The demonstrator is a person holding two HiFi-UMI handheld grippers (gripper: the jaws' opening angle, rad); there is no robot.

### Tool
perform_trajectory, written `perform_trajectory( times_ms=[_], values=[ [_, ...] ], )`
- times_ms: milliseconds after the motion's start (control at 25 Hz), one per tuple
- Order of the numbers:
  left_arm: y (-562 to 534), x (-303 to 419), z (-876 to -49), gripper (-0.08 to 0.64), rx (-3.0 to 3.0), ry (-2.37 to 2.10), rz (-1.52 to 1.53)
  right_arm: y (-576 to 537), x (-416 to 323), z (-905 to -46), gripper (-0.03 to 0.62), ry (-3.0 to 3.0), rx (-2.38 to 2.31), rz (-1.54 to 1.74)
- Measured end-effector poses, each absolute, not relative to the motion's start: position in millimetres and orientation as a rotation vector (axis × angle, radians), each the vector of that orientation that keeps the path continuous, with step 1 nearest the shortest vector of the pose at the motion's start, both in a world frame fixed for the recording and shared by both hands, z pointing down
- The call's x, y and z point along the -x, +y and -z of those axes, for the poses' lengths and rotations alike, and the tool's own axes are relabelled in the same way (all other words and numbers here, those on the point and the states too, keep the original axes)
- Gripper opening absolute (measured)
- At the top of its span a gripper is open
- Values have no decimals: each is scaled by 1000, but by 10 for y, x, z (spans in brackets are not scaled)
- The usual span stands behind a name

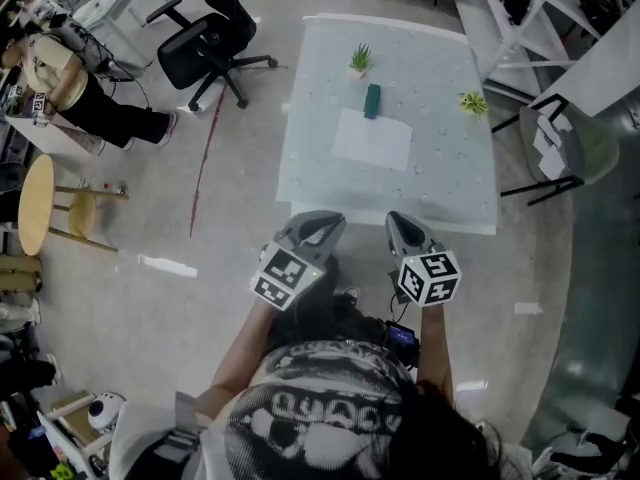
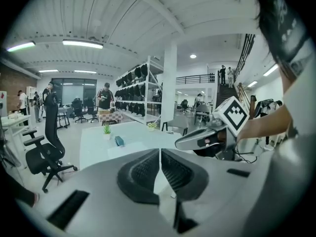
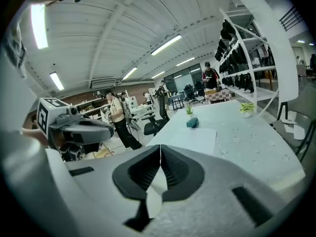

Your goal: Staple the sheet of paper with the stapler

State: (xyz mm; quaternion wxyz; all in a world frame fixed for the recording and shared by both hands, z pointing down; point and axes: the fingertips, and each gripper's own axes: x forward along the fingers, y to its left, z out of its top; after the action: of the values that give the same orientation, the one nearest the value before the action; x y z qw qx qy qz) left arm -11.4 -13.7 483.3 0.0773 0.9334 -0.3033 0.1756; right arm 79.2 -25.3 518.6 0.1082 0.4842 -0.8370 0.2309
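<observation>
A white sheet of paper (image 1: 373, 139) lies on the pale table (image 1: 320, 178), with a teal stapler (image 1: 372, 101) at its far edge. Both appear again in the right gripper view, the paper (image 3: 195, 137) and the stapler (image 3: 192, 123), and small in the left gripper view, the stapler (image 2: 119, 140). My left gripper (image 1: 322, 222) and right gripper (image 1: 397, 220) hover side by side at the table's near edge, short of the paper. Each has its jaws shut with nothing between them, as the left gripper (image 2: 160, 154) and the right gripper (image 3: 160, 154) show in their own views.
Two small potted plants stand on the table, one (image 1: 360, 59) behind the stapler and one (image 1: 474, 103) at the right edge. A black office chair (image 1: 207, 43) is left of the table, a grey chair (image 1: 560, 153) right of it. People stand by the shelves (image 2: 139, 90).
</observation>
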Motion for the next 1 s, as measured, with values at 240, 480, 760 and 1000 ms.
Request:
perform_trajectory(
  times_ms=[240,480,760,1000],
  values=[
    [213,89,-4769,12,-2808,-949,-516,72,-757,-5068,-15,-2527,-1406,-626],
    [483,72,-4711,12,-2828,-953,-519,360,-673,-4990,-15,-2562,-1386,-574],
    [661,66,-4712,12,-2840,-940,-519,534,-591,-4954,-15,-2584,-1372,-514],
    [714,68,-4699,12,-2857,-932,-519,593,-514,-4931,-15,-2593,-1355,-469]
  ],
)
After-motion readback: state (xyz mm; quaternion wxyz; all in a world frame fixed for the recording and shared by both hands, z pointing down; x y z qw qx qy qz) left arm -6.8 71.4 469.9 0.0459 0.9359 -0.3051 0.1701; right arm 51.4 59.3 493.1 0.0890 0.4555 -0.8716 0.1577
